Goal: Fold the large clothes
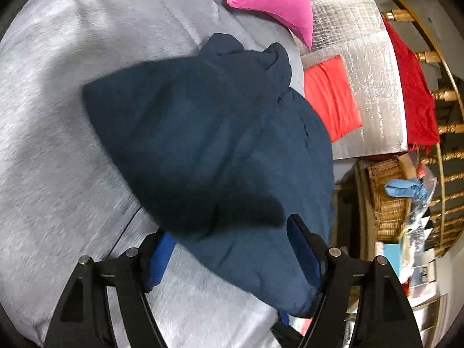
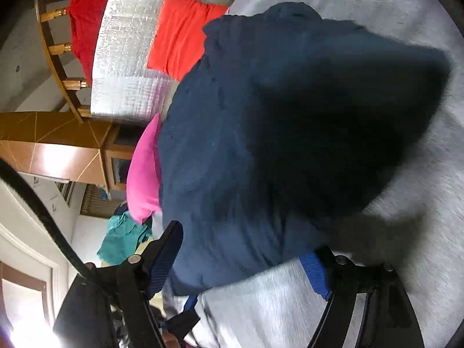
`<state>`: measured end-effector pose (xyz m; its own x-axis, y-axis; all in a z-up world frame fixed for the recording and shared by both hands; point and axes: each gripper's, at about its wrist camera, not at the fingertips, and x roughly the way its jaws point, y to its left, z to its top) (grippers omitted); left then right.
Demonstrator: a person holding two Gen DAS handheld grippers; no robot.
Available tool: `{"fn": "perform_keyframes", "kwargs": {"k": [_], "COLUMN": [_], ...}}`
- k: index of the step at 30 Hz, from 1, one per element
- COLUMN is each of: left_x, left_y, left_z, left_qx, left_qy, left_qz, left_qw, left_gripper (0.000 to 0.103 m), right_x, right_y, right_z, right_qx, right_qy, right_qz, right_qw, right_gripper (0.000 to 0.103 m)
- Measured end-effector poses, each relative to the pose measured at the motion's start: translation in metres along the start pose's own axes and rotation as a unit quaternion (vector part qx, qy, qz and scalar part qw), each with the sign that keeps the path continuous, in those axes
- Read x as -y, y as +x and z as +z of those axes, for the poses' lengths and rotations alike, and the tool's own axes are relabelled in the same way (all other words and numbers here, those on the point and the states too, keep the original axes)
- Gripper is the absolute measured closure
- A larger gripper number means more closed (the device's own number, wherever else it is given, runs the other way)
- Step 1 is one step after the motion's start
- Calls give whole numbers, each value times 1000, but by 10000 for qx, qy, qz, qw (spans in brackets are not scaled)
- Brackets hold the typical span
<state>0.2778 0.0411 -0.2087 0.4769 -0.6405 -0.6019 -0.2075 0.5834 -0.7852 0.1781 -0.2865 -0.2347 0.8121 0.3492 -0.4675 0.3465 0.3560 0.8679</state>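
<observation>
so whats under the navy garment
The navy garment lies on a grey sheet that shows all around it. Whatever sits directly beneath its folded bulk is covered. Both tongs, left and right, straddle its near edge, open.

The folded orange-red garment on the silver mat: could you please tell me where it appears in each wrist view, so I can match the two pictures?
Left wrist view: the orange-red garment lies right of centre, on the silver mat, just beyond the navy garment.
Right wrist view: it sits near the top, left of centre, on the same mat.
Shared landmark: the pink cushion, beside the navy garment.
</observation>
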Motion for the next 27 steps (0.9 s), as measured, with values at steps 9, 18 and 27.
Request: {"fn": "perform_keyframes", "kwargs": {"k": [9, 18, 27], "left_x": [44, 63, 63], "left_y": [1, 9, 0], "left_z": [-7, -35, -49], "left_qx": [575, 766, 947], "left_qy": [1182, 2159, 2670], "left_qz": [652, 1801, 2139], "left_qw": [9892, 9566, 9349], "left_gripper": [36, 31, 31], "right_x": [-57, -21, 14], "right_y": [-8, -11, -34], "right_z": [-12, -1, 14], "right_qx": [637, 100, 699], "right_qy": [-1671, -449, 526], "right_qz": [-594, -434, -433], "right_qw": [9821, 9980, 9952], "right_gripper": [61, 40, 31]}}
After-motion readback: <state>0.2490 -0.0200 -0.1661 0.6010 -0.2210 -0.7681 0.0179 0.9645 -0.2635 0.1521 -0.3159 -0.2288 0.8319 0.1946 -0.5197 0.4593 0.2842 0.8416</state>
